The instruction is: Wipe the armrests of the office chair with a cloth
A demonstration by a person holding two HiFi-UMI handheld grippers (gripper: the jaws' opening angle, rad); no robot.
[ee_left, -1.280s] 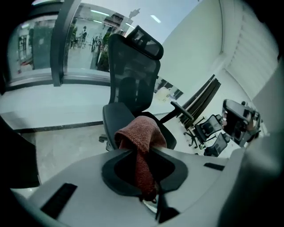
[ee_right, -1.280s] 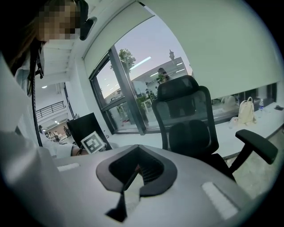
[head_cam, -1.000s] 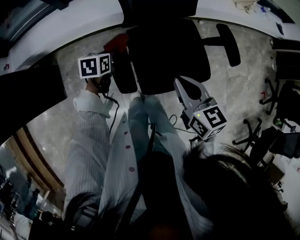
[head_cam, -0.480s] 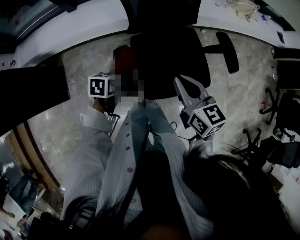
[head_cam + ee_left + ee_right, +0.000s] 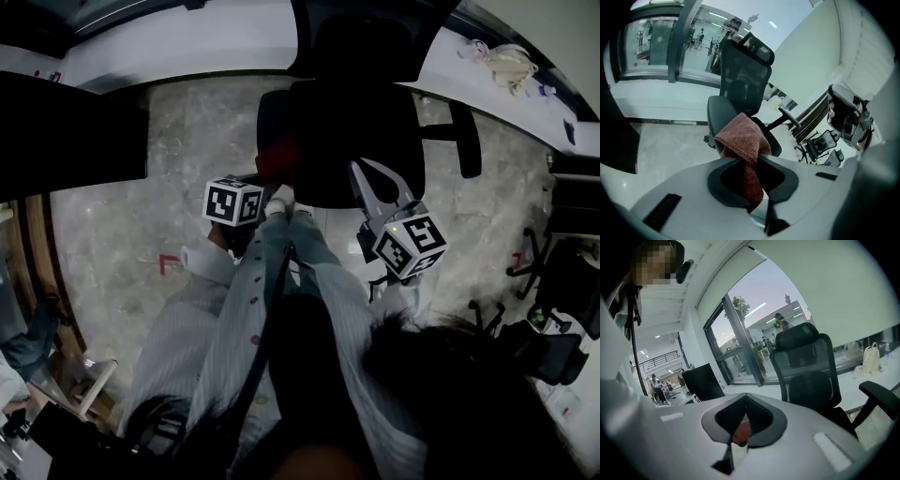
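The black office chair point(image 5: 347, 141) stands in front of me, and its mesh back point(image 5: 743, 79) fills the left gripper view. My left gripper point(image 5: 265, 180) is shut on a reddish cloth point(image 5: 277, 164), which sits at the near end of the chair's left armrest point(image 5: 269, 117). In the left gripper view the cloth point(image 5: 743, 140) bunches over the jaws and hides the seat's front; whether it touches the armrest I cannot tell. My right gripper point(image 5: 358, 171) is shut and empty above the seat's front edge. The right armrest point(image 5: 464, 141) is bare, and the right gripper view shows it too point(image 5: 881, 399).
A white desk point(image 5: 187, 47) curves behind the chair, with a pale bag point(image 5: 506, 61) on it at the right. A dark monitor point(image 5: 75, 131) is at the left. Other black chairs point(image 5: 553, 272) stand at the right. The floor is grey stone.
My left gripper has carried the cloth back along the left armrest toward me and to the right. The right gripper has risen slightly. The head view has swung.
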